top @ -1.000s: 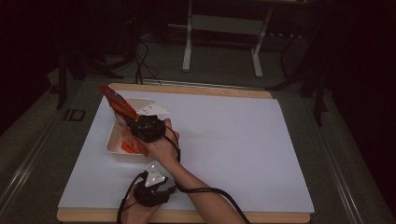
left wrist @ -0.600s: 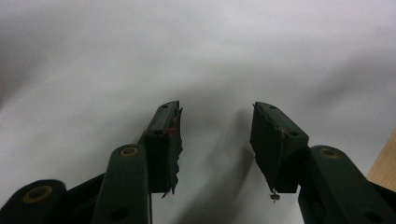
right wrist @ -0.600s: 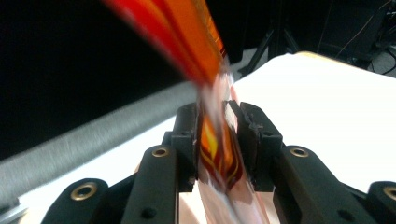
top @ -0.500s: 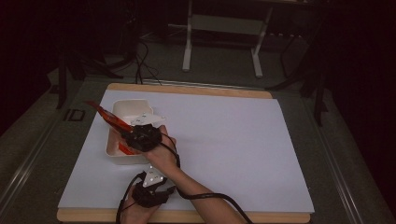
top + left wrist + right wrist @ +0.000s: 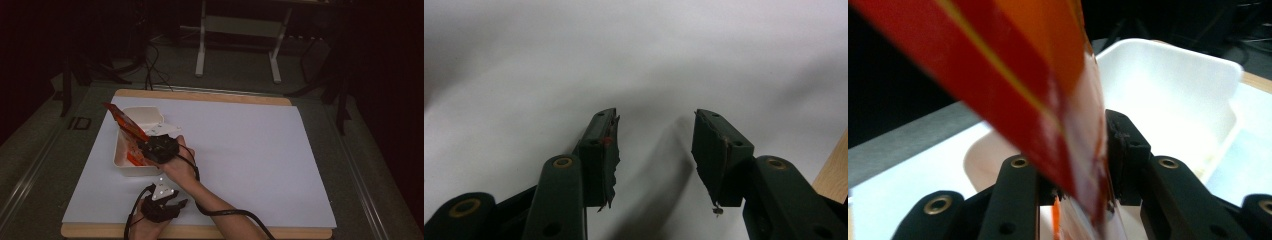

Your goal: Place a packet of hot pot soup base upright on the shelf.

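Right gripper is clamped on an orange-red packet, held tilted over the white tray at the left side of the white sheet; its low end is at or in the tray, contact not clear. Judgement: placing is nearly done, with release and retreat left. The right forearm reaches across from near-right, hand over the tray's near edge. Left gripper is parked at the near edge, jaws wide apart, holding nothing.

A dim lab: white-covered worktable, cables (loose on the floor), metal stand behind.
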The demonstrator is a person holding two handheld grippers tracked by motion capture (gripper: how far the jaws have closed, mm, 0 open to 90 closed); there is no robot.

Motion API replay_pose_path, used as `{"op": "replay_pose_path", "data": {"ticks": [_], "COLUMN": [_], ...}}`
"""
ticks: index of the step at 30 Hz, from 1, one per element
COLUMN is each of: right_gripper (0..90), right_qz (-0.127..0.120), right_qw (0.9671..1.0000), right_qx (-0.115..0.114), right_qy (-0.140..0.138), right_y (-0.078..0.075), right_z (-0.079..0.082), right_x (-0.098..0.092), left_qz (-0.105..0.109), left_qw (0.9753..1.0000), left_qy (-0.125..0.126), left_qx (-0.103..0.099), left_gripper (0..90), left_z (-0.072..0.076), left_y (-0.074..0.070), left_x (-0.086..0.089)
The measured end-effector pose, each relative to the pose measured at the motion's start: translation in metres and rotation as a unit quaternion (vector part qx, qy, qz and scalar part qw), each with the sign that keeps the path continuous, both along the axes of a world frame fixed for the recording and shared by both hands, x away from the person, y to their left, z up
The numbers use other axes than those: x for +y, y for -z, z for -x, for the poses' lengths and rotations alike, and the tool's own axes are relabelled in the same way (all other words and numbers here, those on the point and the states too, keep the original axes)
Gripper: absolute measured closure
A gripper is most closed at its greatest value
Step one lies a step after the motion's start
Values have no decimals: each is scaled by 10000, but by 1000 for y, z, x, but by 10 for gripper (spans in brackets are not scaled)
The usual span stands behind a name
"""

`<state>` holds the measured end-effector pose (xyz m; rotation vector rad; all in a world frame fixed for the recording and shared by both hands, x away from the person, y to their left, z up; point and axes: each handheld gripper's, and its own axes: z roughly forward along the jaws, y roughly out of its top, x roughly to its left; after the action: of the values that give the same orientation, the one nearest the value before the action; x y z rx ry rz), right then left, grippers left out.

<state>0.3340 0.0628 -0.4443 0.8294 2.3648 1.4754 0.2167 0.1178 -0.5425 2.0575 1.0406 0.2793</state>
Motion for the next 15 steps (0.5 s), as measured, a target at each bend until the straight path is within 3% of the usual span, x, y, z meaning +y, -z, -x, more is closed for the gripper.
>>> {"op": "replay_pose_path", "data": {"ticks": [2,5,9,15], "right_gripper": [697,697,699,695], "right_qz": [194,188,368,281], "right_qw": [9994,9992,9975,9968], "right_qx": [-151,-16,76,257], "right_qy": [231,355,602,703], "right_y": [1,0,-5,-7], "right_z": [3,3,5,1], "right_x": [-3,-9,-13,-13], "left_qz": [-23,-4,11,17], "left_qw": [10000,10000,10000,10000], "left_qy": [11,14,7,10], "left_qx": [-2,6,16,17], "left_gripper": [530,530,530,530], "left_z": [0,0,-1,-1], "left_y": [0,0,0,0], "left_x": [0,1,1,1]}}
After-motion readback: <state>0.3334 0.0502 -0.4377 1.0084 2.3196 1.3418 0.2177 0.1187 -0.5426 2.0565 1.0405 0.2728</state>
